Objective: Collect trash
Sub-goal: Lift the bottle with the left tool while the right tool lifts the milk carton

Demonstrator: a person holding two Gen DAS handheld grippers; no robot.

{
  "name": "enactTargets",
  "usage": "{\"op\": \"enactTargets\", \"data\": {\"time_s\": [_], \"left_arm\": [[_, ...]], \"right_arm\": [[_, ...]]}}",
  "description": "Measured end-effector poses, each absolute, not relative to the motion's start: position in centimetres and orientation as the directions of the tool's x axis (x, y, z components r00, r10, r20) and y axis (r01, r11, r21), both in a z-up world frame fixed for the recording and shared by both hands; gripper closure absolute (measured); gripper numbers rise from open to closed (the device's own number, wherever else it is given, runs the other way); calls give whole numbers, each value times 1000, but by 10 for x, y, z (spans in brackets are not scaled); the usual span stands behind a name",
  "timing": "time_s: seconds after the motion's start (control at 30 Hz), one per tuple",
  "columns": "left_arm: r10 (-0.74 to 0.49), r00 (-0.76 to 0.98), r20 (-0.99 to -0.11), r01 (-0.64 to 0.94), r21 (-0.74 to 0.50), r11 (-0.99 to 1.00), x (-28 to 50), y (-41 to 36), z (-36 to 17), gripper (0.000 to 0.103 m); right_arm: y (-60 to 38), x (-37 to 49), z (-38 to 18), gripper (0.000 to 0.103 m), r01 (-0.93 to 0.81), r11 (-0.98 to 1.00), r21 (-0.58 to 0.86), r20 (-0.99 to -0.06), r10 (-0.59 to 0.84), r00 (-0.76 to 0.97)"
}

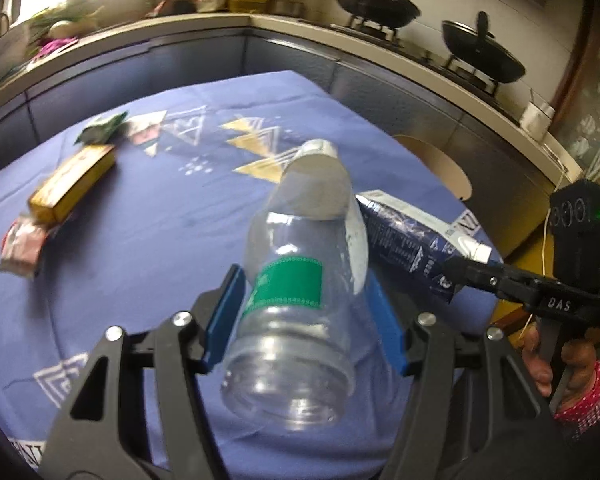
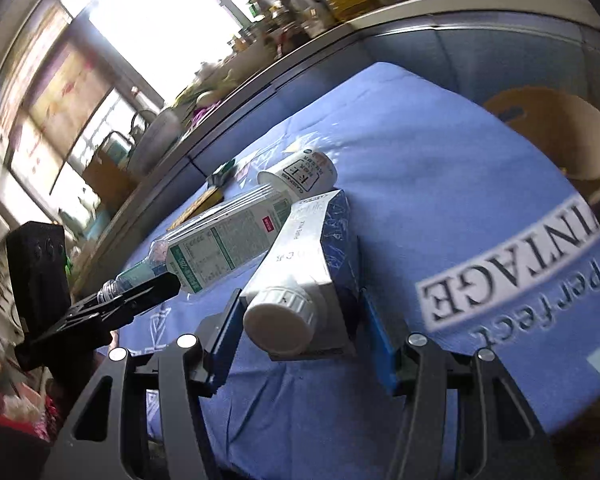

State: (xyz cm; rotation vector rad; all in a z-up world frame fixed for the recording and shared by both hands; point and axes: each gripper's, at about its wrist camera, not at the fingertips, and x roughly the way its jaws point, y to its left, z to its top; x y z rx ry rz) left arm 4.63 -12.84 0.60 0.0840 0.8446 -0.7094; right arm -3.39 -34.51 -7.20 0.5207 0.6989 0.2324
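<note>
My left gripper (image 1: 304,276) is shut on a clear plastic bottle (image 1: 296,320) with a green label, its blue pads (image 1: 224,312) pressing both sides. The bottle is held above the blue tablecloth (image 1: 160,240). My right gripper (image 2: 300,294) is shut on a blue-and-white carton (image 2: 308,248) near its white screw cap (image 2: 280,324). In the left wrist view the right gripper (image 1: 460,268) and the carton (image 1: 404,236) sit just right of the bottle. The right wrist view shows the left gripper (image 2: 168,284) and the bottle (image 2: 228,236) to the left of the carton.
A yellow box (image 1: 72,188), a green wrapper (image 1: 100,128) and a pink wrapper (image 1: 20,248) lie on the cloth's left side. A white cup (image 2: 300,174) lies behind the carton. A brown round bin (image 2: 560,132) stands past the table's right edge. Kitchen counters and woks (image 1: 376,4) ring the table.
</note>
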Motion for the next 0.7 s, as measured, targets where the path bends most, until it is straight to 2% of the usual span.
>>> {"op": "enactTargets", "data": {"time_s": [0.2,0.3,0.57,0.7], "left_arm": [[-535,472,-701,576,-214,789,51,-120,13,48],[-540,474,-696,549,-246,799,53,-100,20,63],[-485,545,-684,463,-237,854,54,-51,26,63],[-494,549,-674,460,-251,852,58,-43,30,64]], "right_arm": [[-350,-25,-75,48,-28,837,547,-544,381,748],[-343,-17,-70,48,-61,824,563,-529,416,740],[-317,1,-56,48,-120,840,529,-530,438,727],[-317,2,-53,49,-119,811,573,-515,469,718]]}}
